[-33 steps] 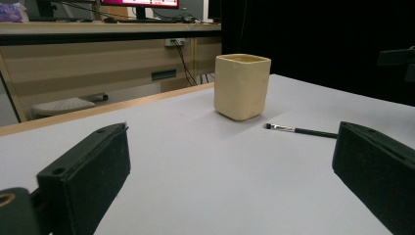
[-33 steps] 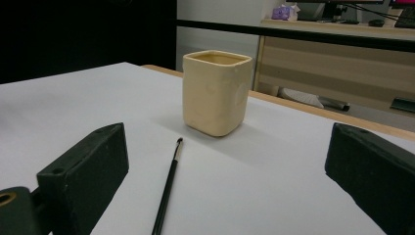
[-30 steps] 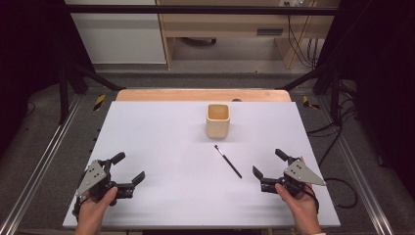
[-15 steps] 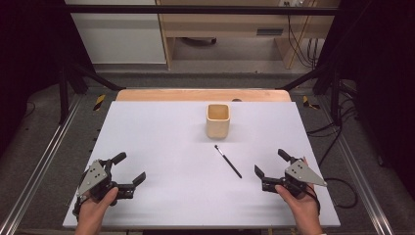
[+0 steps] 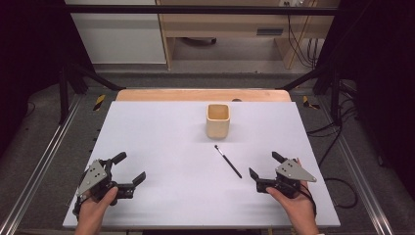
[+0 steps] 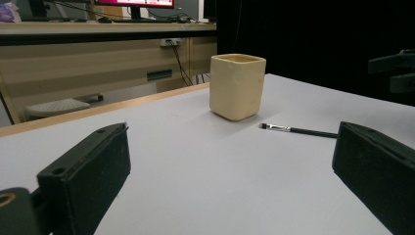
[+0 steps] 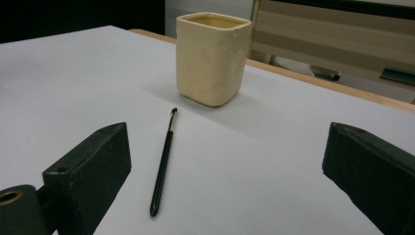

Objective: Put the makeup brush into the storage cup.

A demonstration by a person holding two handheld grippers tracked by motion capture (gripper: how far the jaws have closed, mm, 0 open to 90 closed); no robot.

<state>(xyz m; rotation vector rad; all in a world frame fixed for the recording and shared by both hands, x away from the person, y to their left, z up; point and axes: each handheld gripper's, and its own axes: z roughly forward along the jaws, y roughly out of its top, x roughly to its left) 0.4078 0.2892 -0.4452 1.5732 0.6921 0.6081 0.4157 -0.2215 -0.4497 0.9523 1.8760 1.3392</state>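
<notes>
A cream square cup (image 5: pixel 218 120) stands upright on the white table (image 5: pixel 161 132), toward the far middle. A thin black brush (image 5: pixel 228 161) lies flat just in front of it, bristle end toward the cup. My left gripper (image 5: pixel 130 166) rests open at the near left, far from both. My right gripper (image 5: pixel 265 164) is open at the near right, a short way right of the brush's handle end. The left gripper view has the cup (image 6: pixel 237 85) and brush (image 6: pixel 298 130) beyond its empty, wide jaws. The right gripper view has the brush (image 7: pixel 164 161) near its left jaw and the cup (image 7: pixel 213 58) behind.
A wooden strip (image 5: pixel 195 94) runs along the table's far edge. Beyond it are a desk and cabinets (image 5: pixel 230 29) with cables. Metal rails (image 5: pixel 44 161) flank the table on both sides. Wide bare tabletop lies between the grippers.
The right gripper has drifted very slightly. The left gripper, the cup and the brush are where they were.
</notes>
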